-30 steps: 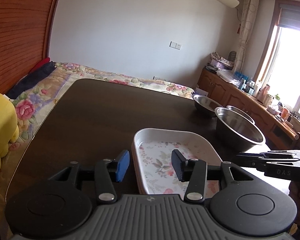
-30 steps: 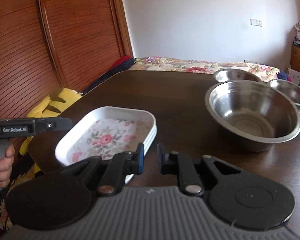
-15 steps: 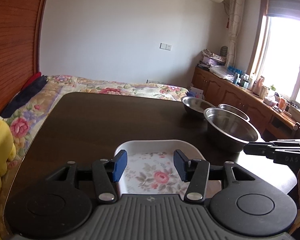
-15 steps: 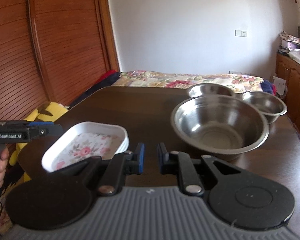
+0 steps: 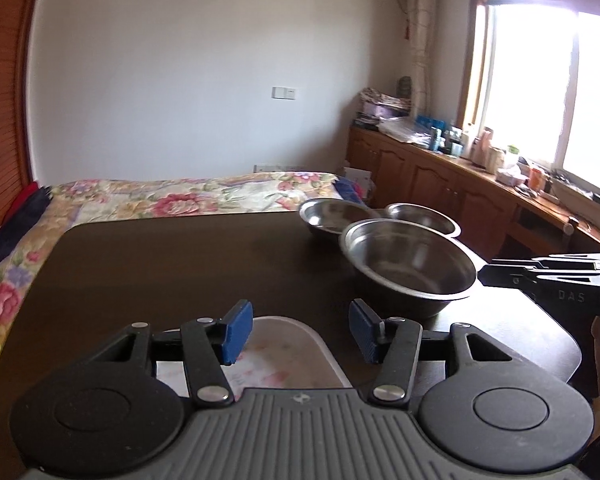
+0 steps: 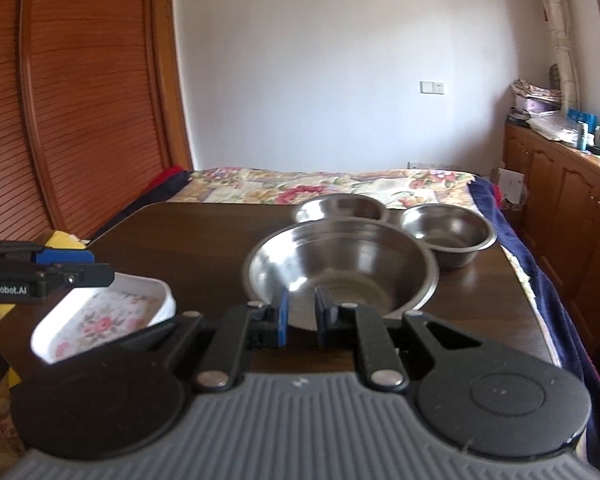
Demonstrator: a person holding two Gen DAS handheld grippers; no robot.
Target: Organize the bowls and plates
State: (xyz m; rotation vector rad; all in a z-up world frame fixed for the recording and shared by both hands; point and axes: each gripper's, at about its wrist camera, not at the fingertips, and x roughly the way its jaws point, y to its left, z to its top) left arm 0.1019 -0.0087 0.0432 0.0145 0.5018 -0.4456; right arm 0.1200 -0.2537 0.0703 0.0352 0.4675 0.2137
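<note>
A large steel bowl (image 6: 342, 268) is seen on the dark desk (image 6: 204, 248) and is taken here as the landmark. Two smaller steel bowls are set just behind it: one (image 6: 342, 207) behind and slightly left, the other (image 6: 448, 232) behind and to the right, both close to the large bowl's rim. A white floral tray (image 6: 104, 316) is placed to the left of the large bowl and nearer the desk's front edge, apart from the bowl.

The left gripper (image 5: 300, 330) is held above the tray's near end, left of the large bowl; its fingers (image 5: 236, 332) are spread wide and nothing is held between them. The right gripper (image 6: 299, 312) is held in front of the large bowl, at its near rim; its fingers (image 6: 282, 316) are drawn close with a narrow gap left between them, and nothing is gripped. Contact with the bowl rim cannot be told.

A bed with a floral cover (image 6: 324, 188) is seen beyond the large bowl, past the desk's far edge.
</note>
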